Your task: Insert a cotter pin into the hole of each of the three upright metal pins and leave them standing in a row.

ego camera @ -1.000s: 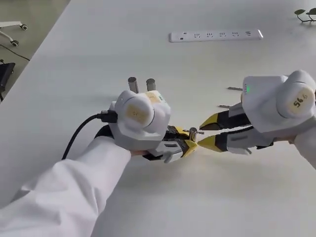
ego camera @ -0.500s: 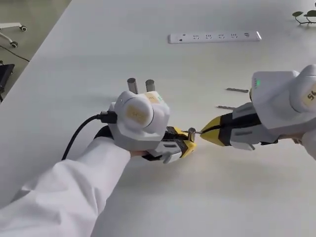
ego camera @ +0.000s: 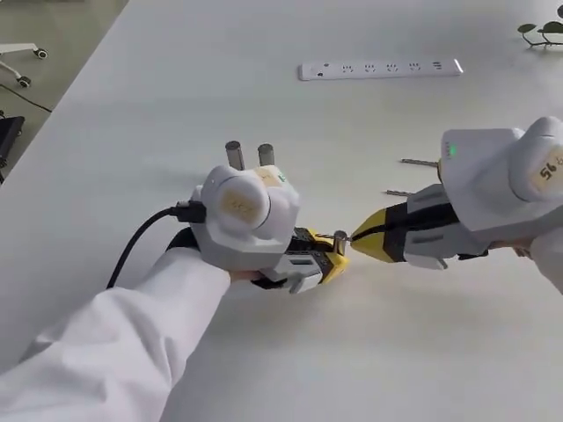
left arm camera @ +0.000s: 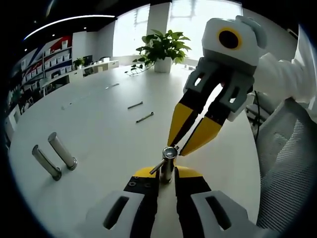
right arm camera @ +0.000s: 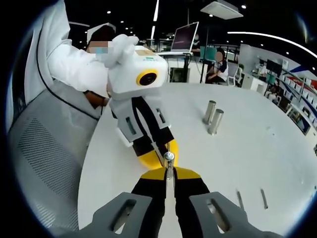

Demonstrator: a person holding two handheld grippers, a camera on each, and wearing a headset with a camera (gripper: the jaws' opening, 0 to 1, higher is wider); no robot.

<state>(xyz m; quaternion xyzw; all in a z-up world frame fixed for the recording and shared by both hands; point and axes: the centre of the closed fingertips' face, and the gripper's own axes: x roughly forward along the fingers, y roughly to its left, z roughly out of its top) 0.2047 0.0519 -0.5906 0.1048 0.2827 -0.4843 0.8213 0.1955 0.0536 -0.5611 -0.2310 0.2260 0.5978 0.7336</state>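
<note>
On the desk (ego camera: 176, 105), near middle: my left gripper (ego camera: 330, 255) was clenched on the held metal pin (ego camera: 339, 241), which stood upright between the jaws.
Right gripper (ego camera: 359, 237): shut on a cotter pin (left arm camera: 157, 167), tip to tip with the left gripper.
Cotter pin, position: in the left gripper view its end showed past the far side of the held metal pin. I judged it threaded through the hole but not yet fully home.
Other stock: two other metal pins (ego camera: 235, 154) (ego camera: 266, 155) stood side by side behind the left gripper. Two spare cotter pins (ego camera: 420, 162) (ego camera: 398, 192) lay flat, well apart from them.
Handling, advised: hold the held metal pin plumb and unturned. Push straight along the hole's line without levering. Let go with the right gripper only once the head sat against the shaft.
Risk: I judged that a skewed push would bend the thin legs or twist the held metal pin in my grip.
</note>
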